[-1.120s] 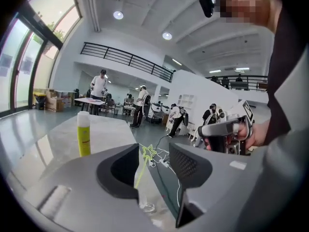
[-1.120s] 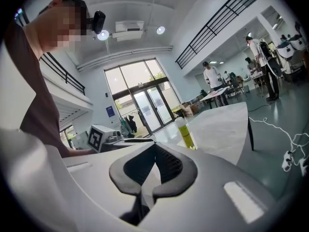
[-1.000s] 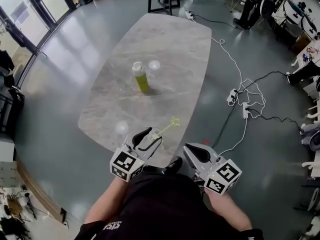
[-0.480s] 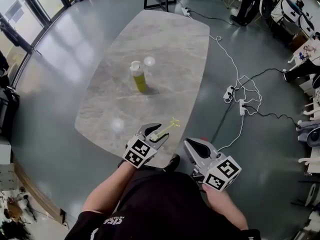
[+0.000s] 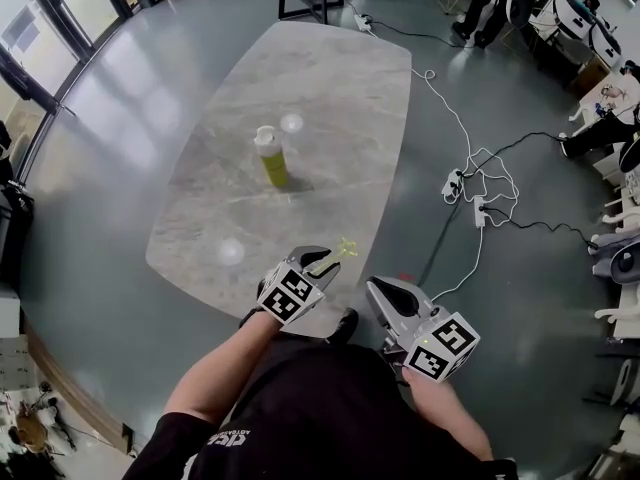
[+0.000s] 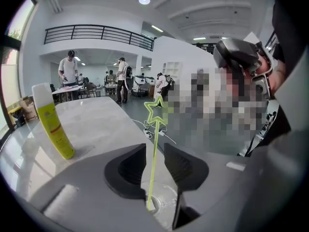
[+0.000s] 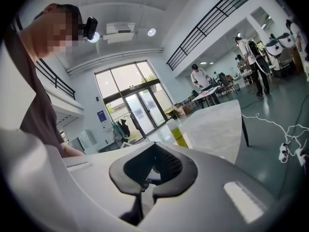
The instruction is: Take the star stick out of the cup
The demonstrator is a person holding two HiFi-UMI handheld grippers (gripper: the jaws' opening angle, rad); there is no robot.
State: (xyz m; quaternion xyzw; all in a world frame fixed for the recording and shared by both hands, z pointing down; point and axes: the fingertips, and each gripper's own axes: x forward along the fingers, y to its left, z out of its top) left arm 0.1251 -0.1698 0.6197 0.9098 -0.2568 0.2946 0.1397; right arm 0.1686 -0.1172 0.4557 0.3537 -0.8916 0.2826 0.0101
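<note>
Left tool (image 6: 154, 151), jaws half-spread and just closing, straddles the upright star stick (image 6: 156, 129) without pinching it, its foot in the clear cup (image 6: 164, 202) on the bench (image 5: 300, 88); right tool (image 5: 382, 290), pressed together, sits farther off.

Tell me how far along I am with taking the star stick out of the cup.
Done: the left gripper has its jaws on either side of the star stick, which stands in the cup. In hand: the jaws have just been closing but do not seem to press it yet. Left: grip it and lift it out.
</note>
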